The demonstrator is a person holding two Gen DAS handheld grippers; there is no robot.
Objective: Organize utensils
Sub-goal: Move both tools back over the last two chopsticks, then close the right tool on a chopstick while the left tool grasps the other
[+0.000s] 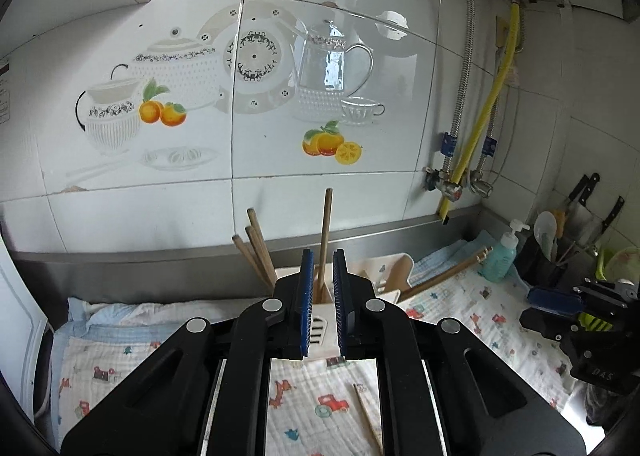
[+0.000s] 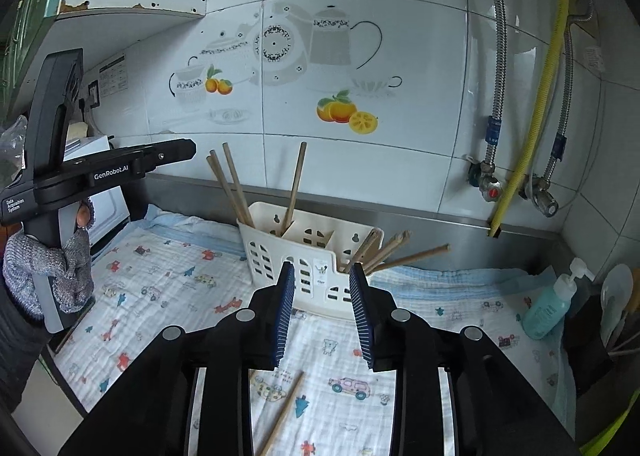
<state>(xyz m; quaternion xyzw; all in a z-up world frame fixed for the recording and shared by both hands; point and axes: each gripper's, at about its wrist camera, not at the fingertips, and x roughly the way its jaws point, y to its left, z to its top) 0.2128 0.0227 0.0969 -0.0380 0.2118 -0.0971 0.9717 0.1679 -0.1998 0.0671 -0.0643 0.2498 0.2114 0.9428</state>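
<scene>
A white slotted utensil caddy [image 2: 312, 252] stands on a printed cloth by the wall. Brown chopsticks [image 2: 232, 183] lean in its left compartment, one chopstick [image 2: 296, 179] stands in the middle, and several lean out of the right end [image 2: 400, 252]. My right gripper [image 2: 322, 268] is open just in front of the caddy, holding nothing. My left gripper [image 1: 324, 254] faces the caddy [image 1: 320, 314] with a narrow gap between its pads; the upright chopstick [image 1: 326, 223] shows beyond the gap, untouched. A loose chopstick [image 2: 284, 408] lies on the cloth under the grippers.
A teal soap bottle [image 2: 548, 308] and a black holder with spoons [image 2: 612, 316] stand at the right. Knives [image 1: 584, 191] hang in the corner. Valves and a yellow hose [image 2: 532, 127] run down the tiled wall. A gloved hand [image 2: 60, 268] holds the left gripper.
</scene>
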